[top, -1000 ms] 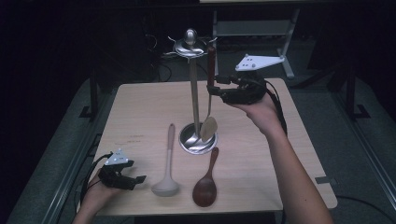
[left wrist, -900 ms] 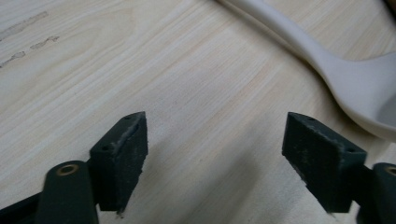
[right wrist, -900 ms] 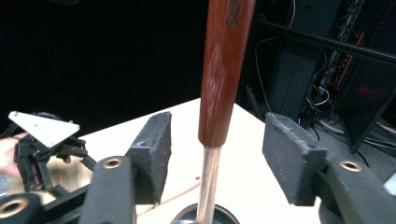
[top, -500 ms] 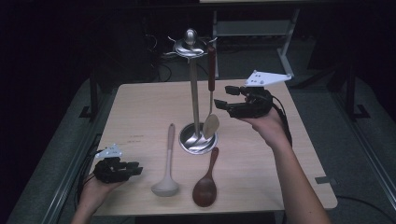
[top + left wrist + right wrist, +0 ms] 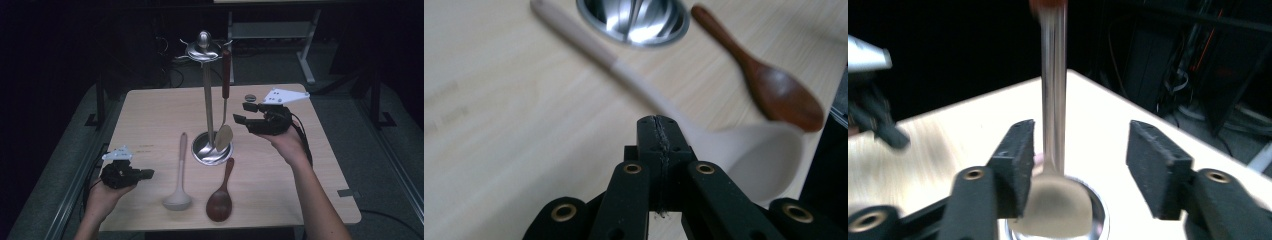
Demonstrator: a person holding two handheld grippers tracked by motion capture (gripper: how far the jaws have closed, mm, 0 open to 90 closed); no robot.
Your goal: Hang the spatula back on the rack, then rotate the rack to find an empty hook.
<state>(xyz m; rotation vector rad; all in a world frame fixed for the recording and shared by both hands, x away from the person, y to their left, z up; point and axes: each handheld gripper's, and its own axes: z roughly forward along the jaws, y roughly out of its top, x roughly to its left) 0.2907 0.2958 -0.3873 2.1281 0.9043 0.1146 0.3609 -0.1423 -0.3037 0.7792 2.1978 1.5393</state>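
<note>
Hovering left gripper [image 5: 145, 174]: jaws pressed together on nothing, table's [image 5: 150, 115] near-left corner.
White ladle [image 5: 178, 192]: flat, near edge.
Brown spoon [image 5: 220, 202]: beside it.
Hanging spoon [image 5: 223, 136]: on the stand [image 5: 207, 107], centre.
Right gripper [image 5: 241, 113]: jaws apart, just closing slightly, nothing gripped, beside hanging spoon.

I see a pale wooden table [image 5: 150, 115] with rounded corners. Near its middle stands the round steel base of a utensil stand [image 5: 212, 150]. Just in front of that base lie a cream ladle [image 5: 179, 177], handle pointing away from me, and to its right a dark wooden spoon [image 5: 221, 195].
</note>
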